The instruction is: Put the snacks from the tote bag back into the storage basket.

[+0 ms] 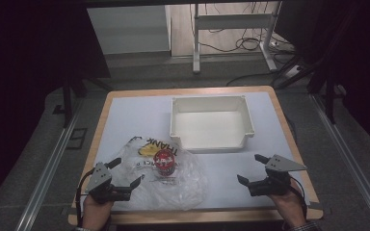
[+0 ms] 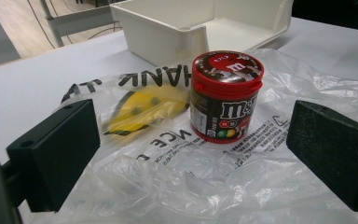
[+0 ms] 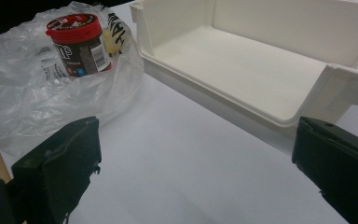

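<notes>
On plastic bag (image 1: 173, 180), candy jar (image 1: 164, 162) upright, lid up, long axis vertical

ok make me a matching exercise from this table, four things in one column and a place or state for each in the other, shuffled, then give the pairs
Things:
1. candy jar
2. white bin
3. plastic bag
4. right gripper

Places or states:
A. lying crumpled and see-through on the table
B. empty, at the far middle of the table
C. jaws open, nothing between them
D. upright on the bag, red lid on

Pairs: 1-D, 2-B, 3-A, 4-C
</notes>
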The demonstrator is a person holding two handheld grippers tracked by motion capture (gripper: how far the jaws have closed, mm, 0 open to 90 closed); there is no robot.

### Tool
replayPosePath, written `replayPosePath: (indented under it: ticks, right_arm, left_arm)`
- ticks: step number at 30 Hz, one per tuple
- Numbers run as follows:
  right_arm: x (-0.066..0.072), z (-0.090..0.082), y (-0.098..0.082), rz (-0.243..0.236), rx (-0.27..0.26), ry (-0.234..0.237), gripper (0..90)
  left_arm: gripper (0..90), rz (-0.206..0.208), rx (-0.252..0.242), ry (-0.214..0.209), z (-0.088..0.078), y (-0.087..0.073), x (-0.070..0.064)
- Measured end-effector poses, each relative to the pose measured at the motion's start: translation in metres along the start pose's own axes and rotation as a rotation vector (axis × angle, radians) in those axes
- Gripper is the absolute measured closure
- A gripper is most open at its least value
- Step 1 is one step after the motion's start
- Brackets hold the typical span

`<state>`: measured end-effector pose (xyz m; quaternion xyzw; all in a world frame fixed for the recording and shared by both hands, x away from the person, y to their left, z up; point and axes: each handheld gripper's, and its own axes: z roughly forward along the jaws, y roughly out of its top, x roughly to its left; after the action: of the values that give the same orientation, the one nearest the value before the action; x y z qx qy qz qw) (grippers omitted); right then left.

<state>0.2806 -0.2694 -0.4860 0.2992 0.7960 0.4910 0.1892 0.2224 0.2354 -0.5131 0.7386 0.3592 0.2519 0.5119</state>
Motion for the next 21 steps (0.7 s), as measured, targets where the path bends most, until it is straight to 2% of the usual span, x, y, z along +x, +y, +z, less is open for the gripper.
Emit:
replayPosePath:
  ticks: [6, 11, 21]
  right_arm:
    - [0.0002, 0.001, -0.0004, 0.004, 0.011, 0.011, 1.7]
    - [0.0015, 0.0021, 0.0, 0.027, 0.007, 0.021, 1.8]
    - [0.0057, 0.0066, 0.0016, -0.022, 0.02, 0.014, 1.8]
  left_arm:
    - [2.4, 0.009, 0.011, -0.008, 0.0006, 0.0005, -0.0006]
    - [2.4, 0.015, 0.012, -0.008, 0.0008, 0.0007, -0.001]
    - [2.4, 0.019, 0.014, -0.013, 0.0014, 0.0009, -0.0016]
